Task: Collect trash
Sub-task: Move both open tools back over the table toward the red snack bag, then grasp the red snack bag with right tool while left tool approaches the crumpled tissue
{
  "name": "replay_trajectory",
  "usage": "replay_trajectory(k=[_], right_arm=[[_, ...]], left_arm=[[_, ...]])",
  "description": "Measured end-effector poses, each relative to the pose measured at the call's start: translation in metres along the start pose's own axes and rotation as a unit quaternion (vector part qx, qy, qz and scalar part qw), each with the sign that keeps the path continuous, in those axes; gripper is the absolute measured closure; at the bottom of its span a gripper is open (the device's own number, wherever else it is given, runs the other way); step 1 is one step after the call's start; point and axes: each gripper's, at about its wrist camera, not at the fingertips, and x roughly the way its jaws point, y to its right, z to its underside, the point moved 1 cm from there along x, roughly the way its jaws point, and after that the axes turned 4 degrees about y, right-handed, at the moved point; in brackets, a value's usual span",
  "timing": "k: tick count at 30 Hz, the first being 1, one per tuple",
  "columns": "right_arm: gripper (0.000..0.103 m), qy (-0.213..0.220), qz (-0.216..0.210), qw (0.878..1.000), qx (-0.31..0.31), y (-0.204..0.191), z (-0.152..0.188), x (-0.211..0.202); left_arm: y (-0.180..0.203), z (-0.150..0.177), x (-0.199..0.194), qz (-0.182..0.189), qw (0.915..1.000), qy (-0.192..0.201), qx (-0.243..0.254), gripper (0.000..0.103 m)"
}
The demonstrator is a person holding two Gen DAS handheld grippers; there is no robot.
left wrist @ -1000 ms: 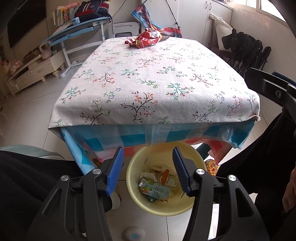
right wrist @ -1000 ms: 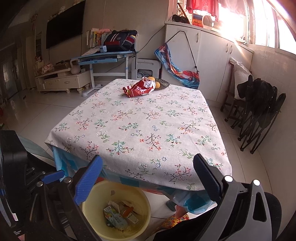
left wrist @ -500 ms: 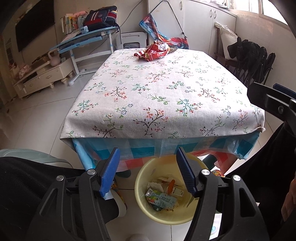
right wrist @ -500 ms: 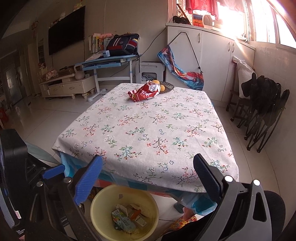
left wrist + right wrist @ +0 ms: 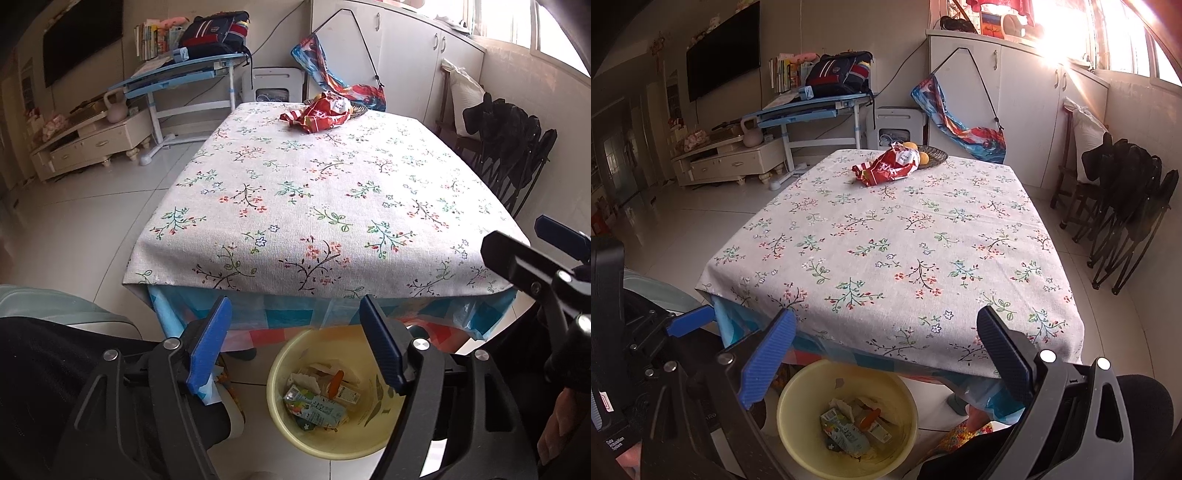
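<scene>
A yellow bin (image 5: 280, 373) (image 5: 798, 395) stands on the floor under the near edge of the table and holds cartons and wrappers (image 5: 314, 404) (image 5: 846, 428). A crumpled red snack bag (image 5: 319, 114) (image 5: 886, 168) lies at the far end of the floral tablecloth (image 5: 325, 206) (image 5: 897, 243). My left gripper (image 5: 295, 343) is open and empty, above the bin. My right gripper (image 5: 886, 354) is open and empty, above the bin's near side; it also shows at the right edge of the left wrist view (image 5: 535, 258).
A woven dish with yellow fruit (image 5: 925, 155) sits behind the red bag. Folding chairs (image 5: 1126, 206) stand to the right of the table. A blue desk (image 5: 812, 110) and a low TV cabinet (image 5: 727, 162) stand at the far left.
Both grippers have risen and tilted up, so more of the tabletop and room shows and the bin sits lower in view. Both stay open and empty.
</scene>
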Motion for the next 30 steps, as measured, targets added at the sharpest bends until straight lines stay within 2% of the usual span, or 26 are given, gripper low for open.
replay_trajectory(k=[5,11,14,19,25,30], right_arm=[[0.009,-0.016,-0.009,1.0,0.012,0.004,-0.002,0.008],[0.007,-0.048,-0.04,0.997,0.046,0.014,-0.015,0.034],[0.007,-0.054,-0.059,0.996,0.048,0.014,-0.03,0.054],[0.007,-0.072,-0.08,0.993,0.058,0.016,-0.061,0.101],[0.008,-0.088,-0.095,0.985,0.115,0.03,-0.101,0.168],[0.02,-0.099,-0.105,0.974,0.176,0.042,-0.132,0.23]], left_arm=[[-0.01,-0.017,-0.002,-0.012,0.9998,0.013,-0.007,0.03],[-0.029,-0.06,0.001,-0.034,0.9987,0.039,0.002,0.023],[-0.039,-0.081,0.009,-0.041,0.9982,0.045,0.0,0.023],[-0.054,-0.112,0.024,-0.041,0.9979,0.049,-0.006,0.022],[-0.07,-0.143,0.042,-0.038,0.9972,0.06,-0.025,0.02],[-0.074,-0.172,0.066,-0.043,0.9966,0.068,-0.017,0.02]])
